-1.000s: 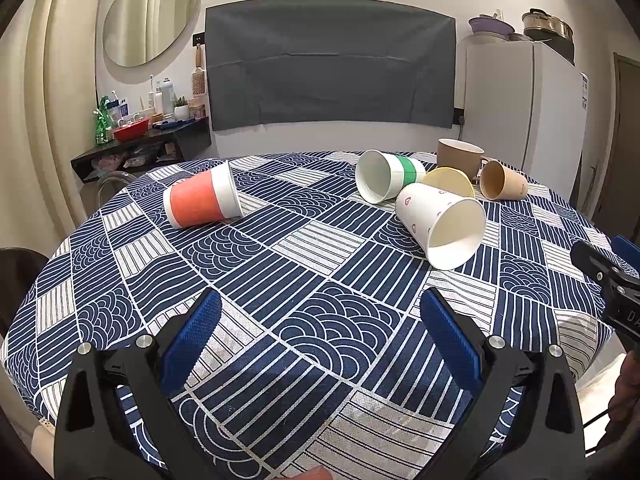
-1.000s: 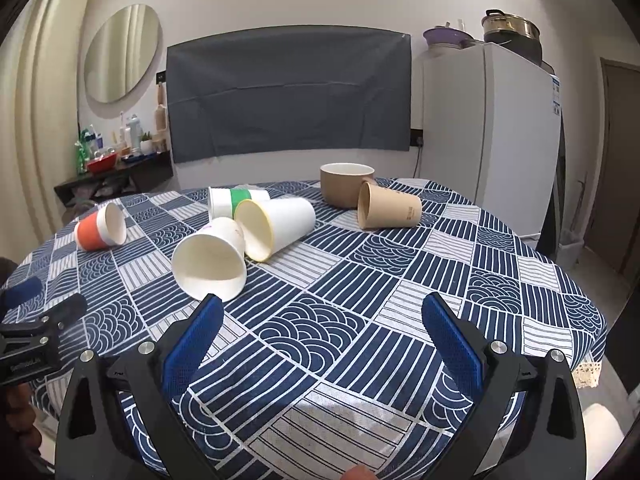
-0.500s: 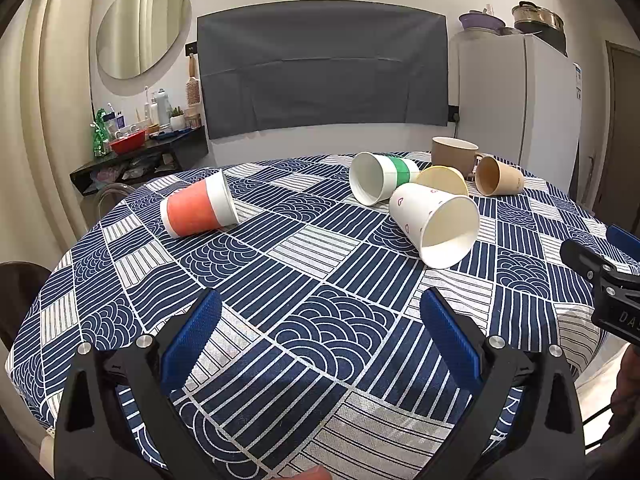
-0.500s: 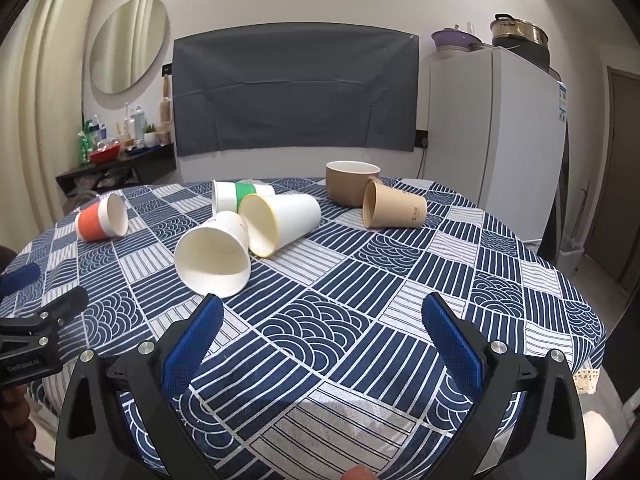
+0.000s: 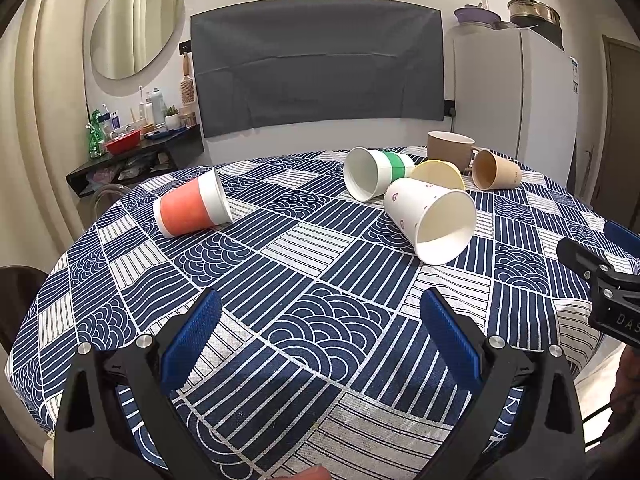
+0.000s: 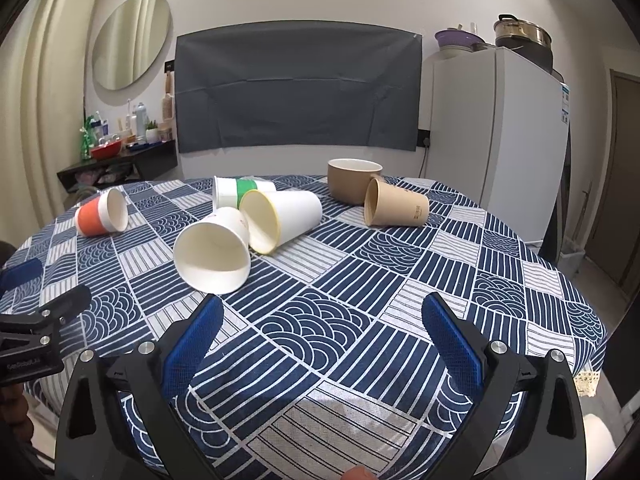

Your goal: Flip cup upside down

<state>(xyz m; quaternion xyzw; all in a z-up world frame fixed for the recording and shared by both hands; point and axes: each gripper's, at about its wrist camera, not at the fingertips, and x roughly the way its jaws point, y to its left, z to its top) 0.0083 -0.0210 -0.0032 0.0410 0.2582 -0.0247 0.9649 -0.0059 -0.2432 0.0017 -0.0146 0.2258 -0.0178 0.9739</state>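
Note:
Several paper cups lie on their sides on the round table: an orange cup (image 5: 192, 208) (image 6: 102, 218) at the left, a white cup with hearts (image 5: 430, 220) (image 6: 214, 250) nearest, a green-banded cup (image 5: 376, 178) (image 6: 236, 190), a yellow-rimmed cup (image 5: 438, 174) (image 6: 280, 220) and a brown cup (image 5: 496, 176) (image 6: 394, 208). A brown mug (image 5: 450, 150) (image 6: 352, 182) stands upright behind. My left gripper (image 5: 320, 336) is open and empty over the near table. My right gripper (image 6: 320, 336) is open and empty, also short of the cups.
The table wears a blue and white patterned cloth (image 5: 280, 280) (image 6: 400, 280). A white fridge (image 6: 496, 140) stands at the right, a cluttered shelf (image 5: 132, 148) at the left wall. The right gripper's tip (image 5: 600, 276) shows in the left view; the left gripper's tip (image 6: 40, 328) in the right view.
Both views have tilted up and drawn slightly back, so the cups sit a little lower and farther. Both grippers stay open. No cup has moved.

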